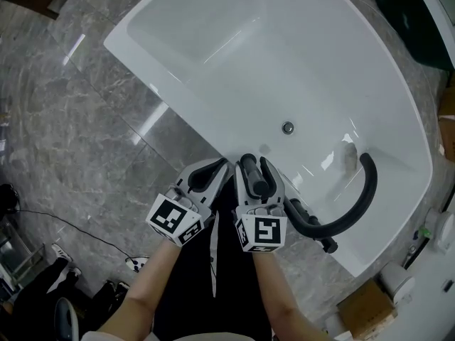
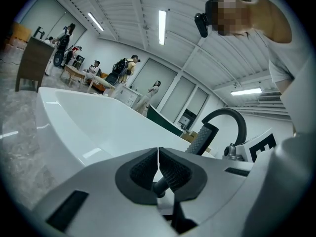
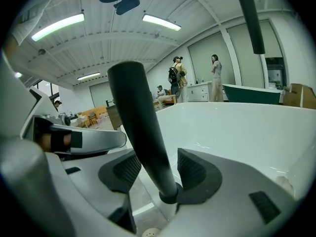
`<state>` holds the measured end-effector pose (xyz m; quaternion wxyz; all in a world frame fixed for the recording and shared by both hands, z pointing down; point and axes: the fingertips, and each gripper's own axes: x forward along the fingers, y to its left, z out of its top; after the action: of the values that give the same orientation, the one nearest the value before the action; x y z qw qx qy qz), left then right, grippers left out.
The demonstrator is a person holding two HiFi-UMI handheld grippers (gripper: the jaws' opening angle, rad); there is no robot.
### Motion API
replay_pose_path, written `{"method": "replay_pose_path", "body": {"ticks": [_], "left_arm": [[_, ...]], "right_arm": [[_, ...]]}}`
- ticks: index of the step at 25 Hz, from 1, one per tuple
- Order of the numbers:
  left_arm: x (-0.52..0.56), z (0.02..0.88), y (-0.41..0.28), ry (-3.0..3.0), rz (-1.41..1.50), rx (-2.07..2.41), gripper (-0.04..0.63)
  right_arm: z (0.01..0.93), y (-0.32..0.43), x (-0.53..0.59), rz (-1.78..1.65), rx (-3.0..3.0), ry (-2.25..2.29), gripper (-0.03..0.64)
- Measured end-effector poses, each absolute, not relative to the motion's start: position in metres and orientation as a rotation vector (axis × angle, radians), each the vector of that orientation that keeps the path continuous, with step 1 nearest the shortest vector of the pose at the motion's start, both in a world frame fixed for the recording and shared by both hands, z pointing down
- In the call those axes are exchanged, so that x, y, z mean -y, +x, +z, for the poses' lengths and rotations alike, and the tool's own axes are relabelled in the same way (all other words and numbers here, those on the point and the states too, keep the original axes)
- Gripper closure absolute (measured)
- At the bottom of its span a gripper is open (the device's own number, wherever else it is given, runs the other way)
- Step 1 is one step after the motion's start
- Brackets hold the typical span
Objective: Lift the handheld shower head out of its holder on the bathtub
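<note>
The black handle of the handheld shower head (image 1: 254, 175) stands upright in its holder on the near rim of the white bathtub (image 1: 131, 52). My right gripper (image 1: 256, 168) is open around it, one jaw on each side. In the right gripper view the handle (image 3: 140, 132) rises from its socket between the pads of the right gripper (image 3: 159, 169); it lies against the left pad, with a gap to the right pad. My left gripper (image 1: 217, 165) is shut and holds nothing, just left of the right one over the rim. In its own view the left gripper (image 2: 158, 167) shows its pads pressed together.
A black curved faucet spout (image 1: 359, 204) arches over the rim to the right of my grippers. The drain (image 1: 287, 128) sits in the tub floor. Grey marble floor (image 1: 78, 141) lies to the left, with a cable (image 1: 71, 226). A cardboard box (image 1: 370, 307) stands at lower right.
</note>
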<state>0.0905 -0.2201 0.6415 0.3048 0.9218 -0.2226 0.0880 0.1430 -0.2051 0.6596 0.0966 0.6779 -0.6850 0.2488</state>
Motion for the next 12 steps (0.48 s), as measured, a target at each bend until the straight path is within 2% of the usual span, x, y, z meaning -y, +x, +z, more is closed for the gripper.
{"method": "replay_pose_path", "body": {"ticks": [5, 6, 7, 8, 12], "left_arm": [[0.217, 0.6524, 0.0886, 2.425, 0.239, 0.592, 0.581], [0.2168, 0.6527, 0.0884, 2.423, 0.238, 0.595, 0.581], [0.2167, 0.652, 0.0883, 2.423, 0.238, 0.596, 0.583], [0.216, 0.6515, 0.0882, 2.423, 0.237, 0.595, 0.581], [0.2139, 0.6522, 0.0865, 2.418, 0.228, 0.597, 0.583]], "right_arm": [[0.6656, 0.14, 0.2104, 0.689, 2.031, 1.997, 0.387], [0.6661, 0.1404, 0.211, 0.677, 2.022, 1.998, 0.395], [0.6659, 0.141, 0.2115, 0.66, 2.012, 1.998, 0.455], [0.6654, 0.1414, 0.2118, 0.638, 2.002, 1.994, 0.469], [0.6651, 0.1411, 0.2118, 0.595, 1.978, 1.983, 0.482]]}}
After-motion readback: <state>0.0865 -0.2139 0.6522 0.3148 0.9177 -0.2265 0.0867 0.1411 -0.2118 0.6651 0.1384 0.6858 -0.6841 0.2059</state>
